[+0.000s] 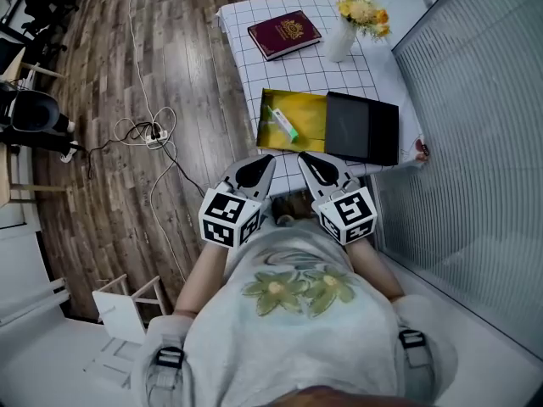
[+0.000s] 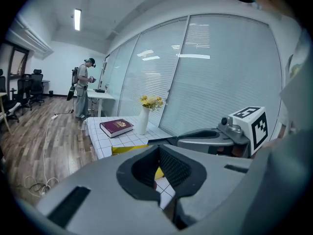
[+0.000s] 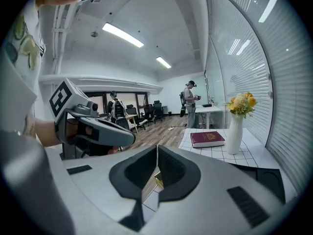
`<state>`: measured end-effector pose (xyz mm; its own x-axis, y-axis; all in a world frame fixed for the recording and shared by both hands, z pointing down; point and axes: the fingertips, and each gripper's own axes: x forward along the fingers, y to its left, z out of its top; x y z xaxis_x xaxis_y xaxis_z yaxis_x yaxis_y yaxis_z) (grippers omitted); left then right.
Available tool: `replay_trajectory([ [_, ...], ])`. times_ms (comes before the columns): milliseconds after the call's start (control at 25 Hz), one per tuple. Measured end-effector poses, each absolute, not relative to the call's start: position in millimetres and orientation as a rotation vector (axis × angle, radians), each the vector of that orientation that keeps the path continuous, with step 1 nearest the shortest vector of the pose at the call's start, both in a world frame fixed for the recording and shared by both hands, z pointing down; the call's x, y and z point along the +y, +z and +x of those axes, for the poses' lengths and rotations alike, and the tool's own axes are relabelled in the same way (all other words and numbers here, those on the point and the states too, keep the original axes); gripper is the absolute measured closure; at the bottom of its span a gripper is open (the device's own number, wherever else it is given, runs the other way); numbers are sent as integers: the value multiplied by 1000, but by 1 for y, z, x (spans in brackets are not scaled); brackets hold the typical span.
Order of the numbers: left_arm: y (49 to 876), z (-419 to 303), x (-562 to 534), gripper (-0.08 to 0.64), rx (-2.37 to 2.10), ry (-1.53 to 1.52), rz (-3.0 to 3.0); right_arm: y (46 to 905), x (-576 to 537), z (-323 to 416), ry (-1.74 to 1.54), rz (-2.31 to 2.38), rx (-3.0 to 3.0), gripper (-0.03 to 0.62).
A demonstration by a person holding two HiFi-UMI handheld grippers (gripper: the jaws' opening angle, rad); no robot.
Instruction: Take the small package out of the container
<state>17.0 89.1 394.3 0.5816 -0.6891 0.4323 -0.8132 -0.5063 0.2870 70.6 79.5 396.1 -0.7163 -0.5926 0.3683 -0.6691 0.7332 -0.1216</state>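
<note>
A yellow open box (image 1: 310, 117) lies on the grid-patterned tablecloth, with its black lid (image 1: 362, 126) touching its right side. Inside the box, toward its left end, rests the small white and green package (image 1: 283, 125). Both grippers hang side by side just short of the table's near edge, close to the person's chest. The left gripper (image 1: 268, 159) is shut with nothing in it, its tips meeting in its own view (image 2: 159, 148). My right gripper (image 1: 303, 157) is likewise shut and empty (image 3: 157, 147). A strip of the yellow box (image 2: 128, 149) shows above the left jaws.
A dark red book (image 1: 284, 34) and a white vase with yellow flowers (image 1: 343, 37) stand at the table's far end. Cables and a power strip (image 1: 153, 136) lie on the wood floor to the left. A glass wall with blinds (image 1: 475, 142) runs along the right.
</note>
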Motion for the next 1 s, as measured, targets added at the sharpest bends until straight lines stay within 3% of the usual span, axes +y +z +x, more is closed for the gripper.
replay_trajectory([
  [760,415,-11,47,552,-1147,370,2298,424,32,53,399,1019,-2496,577],
  [1000,416,-18,40,552,-1139,366,2288,431,22,47,416,1022,-2469,521],
])
